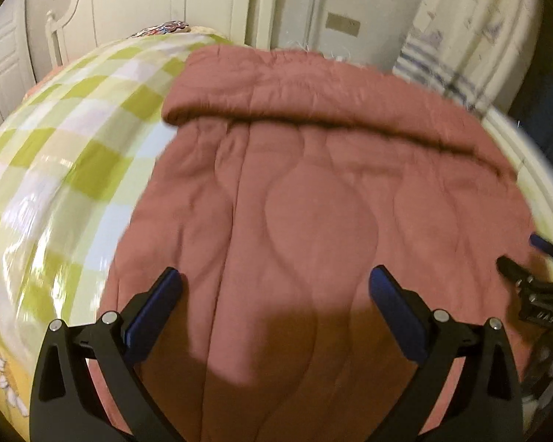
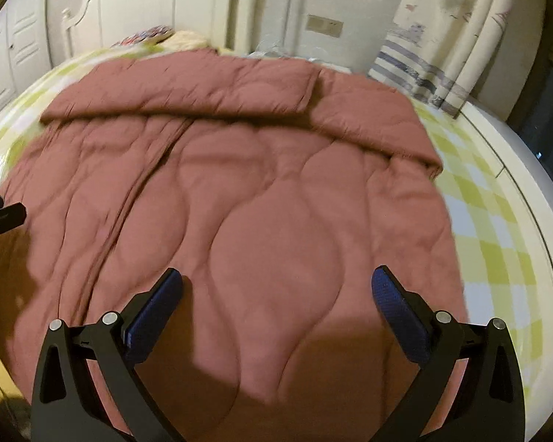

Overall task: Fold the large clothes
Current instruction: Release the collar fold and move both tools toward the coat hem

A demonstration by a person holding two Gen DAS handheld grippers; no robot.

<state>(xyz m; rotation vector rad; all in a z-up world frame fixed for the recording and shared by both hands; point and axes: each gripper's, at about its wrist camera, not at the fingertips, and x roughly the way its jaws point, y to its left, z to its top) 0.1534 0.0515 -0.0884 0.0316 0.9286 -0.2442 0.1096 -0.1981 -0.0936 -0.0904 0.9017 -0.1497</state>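
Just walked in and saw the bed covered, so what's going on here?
A person holds a two-finger gripper in each hand above a pink quilted blanket spread on a bed with a green-and-white checked sheet. The blanket's far edge is already folded back toward the near side. The left gripper and right gripper are both open, with nothing between the fingers, hovering over the near part of the blanket.

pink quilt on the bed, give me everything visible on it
The pink quilt is a dusty-rose padded cover with wavy stitched channels, soft and slightly rumpled. It lies spread flat on the green-checked bedsheet, and its far edge is folded back toward the viewer in a thick band. Both tools, left and right, hang open above its near part, not gripping it, and cast shadows there.
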